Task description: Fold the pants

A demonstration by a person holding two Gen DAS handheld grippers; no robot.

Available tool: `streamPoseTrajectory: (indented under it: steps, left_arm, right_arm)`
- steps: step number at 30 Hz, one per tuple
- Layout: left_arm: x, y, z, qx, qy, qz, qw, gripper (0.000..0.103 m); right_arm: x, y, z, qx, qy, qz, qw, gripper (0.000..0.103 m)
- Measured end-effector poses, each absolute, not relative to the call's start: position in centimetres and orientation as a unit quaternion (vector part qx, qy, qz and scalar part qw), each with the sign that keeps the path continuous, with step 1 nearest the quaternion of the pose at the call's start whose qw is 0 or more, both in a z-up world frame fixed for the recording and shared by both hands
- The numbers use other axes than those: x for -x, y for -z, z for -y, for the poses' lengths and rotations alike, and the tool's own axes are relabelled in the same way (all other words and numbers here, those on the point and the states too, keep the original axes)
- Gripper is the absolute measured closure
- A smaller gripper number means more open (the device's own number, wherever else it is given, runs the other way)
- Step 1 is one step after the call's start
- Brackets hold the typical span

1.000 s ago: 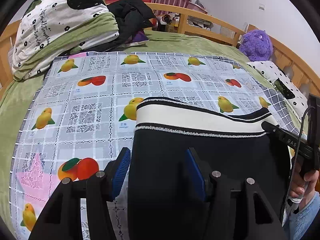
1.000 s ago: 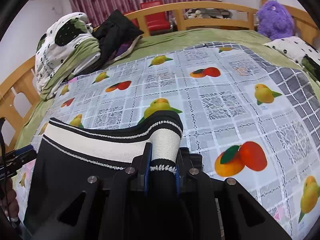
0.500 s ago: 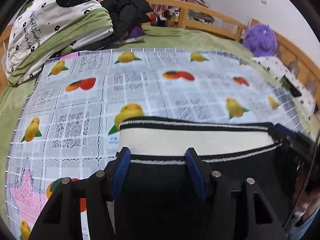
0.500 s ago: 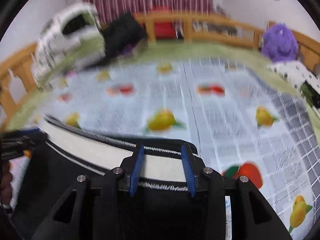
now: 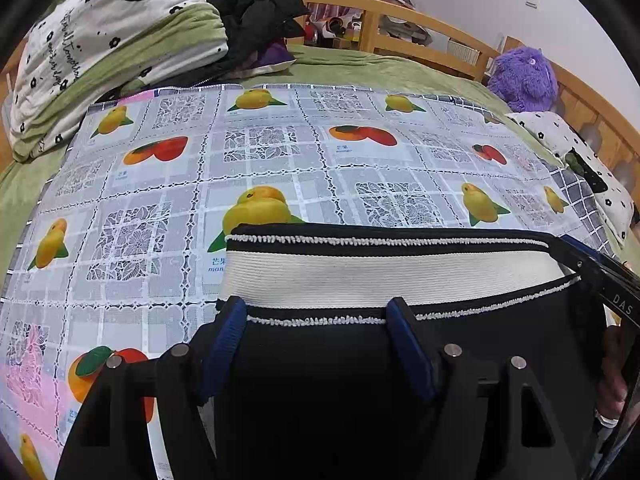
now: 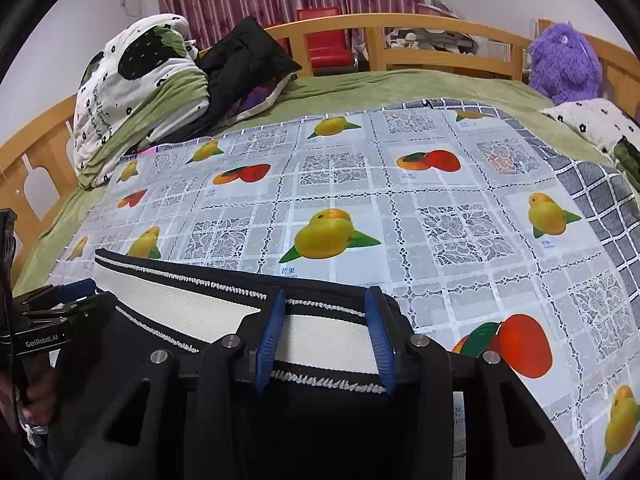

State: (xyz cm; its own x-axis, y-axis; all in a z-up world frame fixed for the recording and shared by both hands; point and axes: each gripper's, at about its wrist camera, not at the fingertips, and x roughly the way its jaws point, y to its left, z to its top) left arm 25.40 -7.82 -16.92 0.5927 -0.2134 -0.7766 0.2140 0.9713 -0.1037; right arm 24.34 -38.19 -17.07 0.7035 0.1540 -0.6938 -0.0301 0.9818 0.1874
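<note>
— What writing can be read?

— "GenRobot.AI" is printed on the left claw (image 6: 74,294) as seen from the right wrist, and "DAS" on the right claw (image 5: 576,252) at the right edge of the left wrist view. "芒果" and part of "mango" are printed under a yellow fruit on the tablecloth (image 5: 280,152) spread over the bed (image 5: 380,68). Script on the folded blanket (image 5: 100,40) at the far left is too warped to be read.

— Where are the pants?

— The black pants (image 5: 320,380) are laid flat at the near edge of the tablecloth, the white waistband (image 5: 380,276) on the far side.

— And the claws?

— The left claw (image 5: 316,336) is spread and opening, its blue pads apart over the cloth. The right claw (image 6: 326,332) is spread and opening too, the waistband lying between its pads without being pressed.

— What has changed?

— A second ago the right corner of the waistband was pinched and bunched upward; it has since been released and flattened.
</note>
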Motion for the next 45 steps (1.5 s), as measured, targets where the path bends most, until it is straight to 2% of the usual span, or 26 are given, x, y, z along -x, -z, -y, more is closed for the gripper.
streamPoseTrajectory:
  steps: [2,7,15,19,21,25,27,30,34,39,40,45]
  left_arm:
    - [-25.4,17.0,7.7,0.003,0.122,-0.432,0.893,0.031]
    - [-25.2,17.0,7.9,-0.003,0.116,-0.425,0.898,0.03]
    - [-25.5,17.4,7.6,0.009,0.117,-0.432,0.894,0.021]
    - [-25.3,16.9,7.3,0.014,0.126,-0.428,0.895,0.023]
    - [-25.1,15.7,6.9,0.023,0.133,-0.415,0.9,0.028]
    - [-24.8,13.1,5.8,0.055,0.144,-0.378,0.913,0.028]
    - [-25.0,13.0,5.9,0.037,0.137,-0.366,0.92,0.028]
    - [-26.6,15.4,5.8,0.017,0.108,-0.406,0.907,0.028]
    - [-28.5,18.1,4.1,0.087,0.131,-0.456,0.876,0.023]
    - [-28.0,18.3,4.5,0.083,0.119,-0.453,0.88,0.02]
    - [-27.7,18.0,4.7,0.073,0.113,-0.447,0.884,0.02]
    - [-25.8,16.5,5.2,0.069,0.137,-0.45,0.88,0.024]
  right_arm:
    - [-24.3,17.0,38.0,-0.078,-0.053,-0.38,0.92,0.056]
    - [-24.3,16.9,37.1,-0.061,-0.07,-0.379,0.921,0.039]
    - [-24.2,16.9,37.2,-0.063,-0.078,-0.378,0.92,0.035]
    - [-24.2,16.7,37.0,-0.06,-0.085,-0.381,0.919,0.033]
    - [-24.1,16.1,37.0,-0.058,-0.087,-0.381,0.919,0.033]
    - [-23.1,13.7,37.3,-0.063,-0.09,-0.344,0.932,0.033]
    - [-23.5,14.0,37.1,-0.054,-0.082,-0.351,0.931,0.032]
    - [-25.0,16.4,36.7,-0.031,-0.066,-0.395,0.916,0.031]
    - [-25.7,17.1,37.9,-0.07,-0.071,-0.401,0.91,0.031]
    - [-26.1,17.7,39.0,-0.1,-0.085,-0.401,0.907,0.03]
    - [-26.2,17.8,39.4,-0.11,-0.082,-0.404,0.905,0.027]
    - [-26.2,18.5,41.0,-0.178,-0.094,-0.422,0.884,0.024]
